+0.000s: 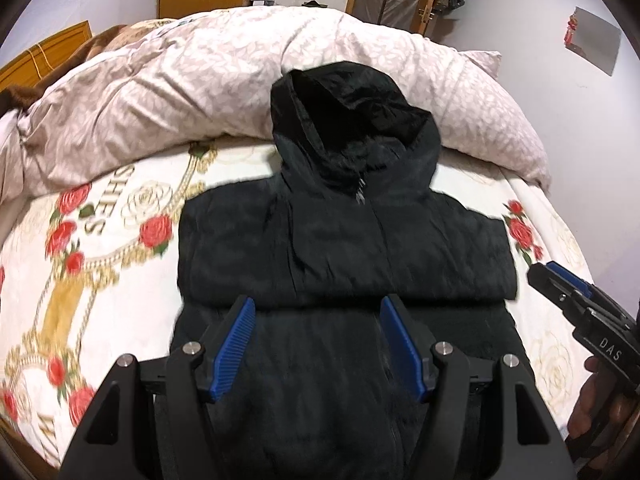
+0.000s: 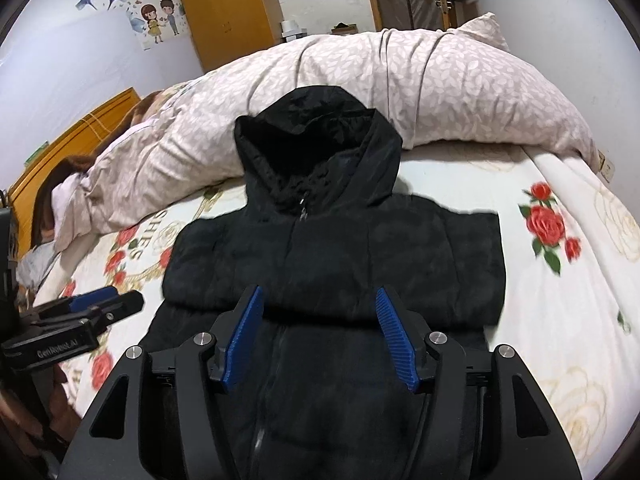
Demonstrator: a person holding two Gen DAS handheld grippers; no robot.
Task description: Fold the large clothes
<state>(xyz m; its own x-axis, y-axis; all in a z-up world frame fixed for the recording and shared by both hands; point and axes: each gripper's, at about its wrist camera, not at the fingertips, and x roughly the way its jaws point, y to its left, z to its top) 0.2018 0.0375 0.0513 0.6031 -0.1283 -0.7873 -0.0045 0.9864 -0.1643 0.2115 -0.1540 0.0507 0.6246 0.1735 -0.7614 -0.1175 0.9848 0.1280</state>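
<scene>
Partly folded jacket, sleeves hidden.

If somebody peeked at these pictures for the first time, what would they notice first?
Probably the big black hooded jacket, lying zipped up in the middle of the bed with its sleeves folded in. Under it is a bright bedsheet with red roses, and behind the hood sits a puffy pink quilt. Up close, the blue-padded left gripper and right gripper are open above the jacket.

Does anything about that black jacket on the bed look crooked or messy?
Nothing much stands out. The black jacket lies flat and zipped on the floral sheet, sleeves folded in. Only its hood rides up against the bunched quilt.
</scene>
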